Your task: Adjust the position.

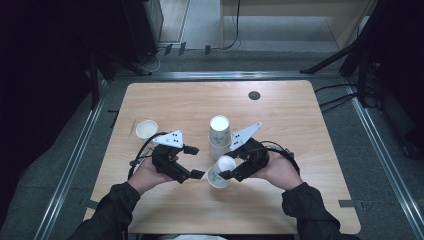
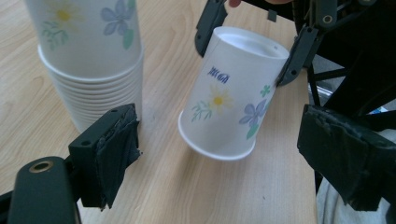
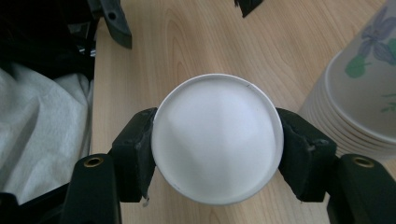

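Observation:
A flowered paper cup point(image 1: 220, 171) hangs upside down and tilted, its rim low over the wooden table point(image 1: 300, 130). My right gripper point(image 1: 229, 165) is shut on it near its base. In the right gripper view, both pads point(image 3: 137, 149) press the sides of the cup's white base point(image 3: 217, 137). My left gripper point(image 1: 196, 161) stands open just left of the cup, with nothing between its jaws. In the left gripper view, the cup point(image 2: 231, 93) sits ahead of the open pads point(image 2: 114, 149). A stack of upside-down flowered cups point(image 1: 220, 131) stands just behind both grippers.
A single upright white cup point(image 1: 146, 129) stands at the left, behind the left hand. A dark round hole point(image 1: 254, 95) marks the table's far side. The stack point(image 3: 359, 98) is close on the right gripper's right. The table's near edge point(image 3: 95, 93) lies just behind the held cup.

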Tool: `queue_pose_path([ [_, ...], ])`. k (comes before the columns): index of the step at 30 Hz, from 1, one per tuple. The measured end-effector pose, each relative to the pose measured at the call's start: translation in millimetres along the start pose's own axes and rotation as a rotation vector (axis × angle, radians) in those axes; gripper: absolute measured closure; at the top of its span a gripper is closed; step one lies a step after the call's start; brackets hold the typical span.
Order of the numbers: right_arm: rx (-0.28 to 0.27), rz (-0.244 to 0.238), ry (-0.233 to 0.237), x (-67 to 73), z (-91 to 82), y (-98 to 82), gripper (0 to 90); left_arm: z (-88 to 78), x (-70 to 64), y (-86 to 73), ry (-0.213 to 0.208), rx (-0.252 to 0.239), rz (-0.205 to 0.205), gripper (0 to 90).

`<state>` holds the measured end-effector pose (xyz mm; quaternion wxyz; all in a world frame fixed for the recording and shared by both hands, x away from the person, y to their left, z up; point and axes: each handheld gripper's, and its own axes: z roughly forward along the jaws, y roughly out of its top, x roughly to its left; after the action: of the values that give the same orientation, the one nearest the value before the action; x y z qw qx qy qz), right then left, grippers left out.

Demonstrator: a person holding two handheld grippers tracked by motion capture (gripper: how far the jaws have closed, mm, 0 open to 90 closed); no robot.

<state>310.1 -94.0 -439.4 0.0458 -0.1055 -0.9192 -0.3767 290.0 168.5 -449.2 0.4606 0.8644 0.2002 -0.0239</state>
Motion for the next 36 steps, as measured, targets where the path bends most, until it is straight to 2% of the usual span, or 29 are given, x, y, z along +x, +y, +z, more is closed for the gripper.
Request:
queue_pose_path([
  [1,-0.007,-0.005,0.006,1.2,2.5,0.5,35.6,2.9,-1.8,-0.1,-0.013,-0.001,0.003,12.6],
  [6,-0.021,0.01,0.03,2.6,8.4,0.5,35.6,12.1,-3.9,-1.5,-0.022,0.032,0.018,12.6],
  [8,-0.035,0.014,0.041,2.5,9.2,0.8,35.6,14.5,-4.4,-1.8,-0.026,0.03,0.017,12.6],
  [17,-0.089,0.005,0.043,5.8,6.8,6.0,35.7,21.5,-7.2,-2.5,-0.038,0.026,0.022,12.6],
  [24,-0.143,0.006,0.066,9.4,2.9,12.7,35.8,26.5,-10.3,-2.8,-0.044,0.036,0.036,12.6],
  [26,-0.157,0.012,0.07,10.5,1.7,13.9,35.8,28.2,-11.1,-2.8,-0.058,0.034,0.044,12.7],
  [28,-0.151,0.002,0.067,11.2,1.2,14.8,35.8,29.6,-11.8,-2.8,-0.072,0.027,0.04,12.6],
  [36,-0.173,0.007,0.082,13.0,-2.6,17.3,35.9,32.4,-14.9,-3.1,-0.068,0.028,0.065,13.4],
])
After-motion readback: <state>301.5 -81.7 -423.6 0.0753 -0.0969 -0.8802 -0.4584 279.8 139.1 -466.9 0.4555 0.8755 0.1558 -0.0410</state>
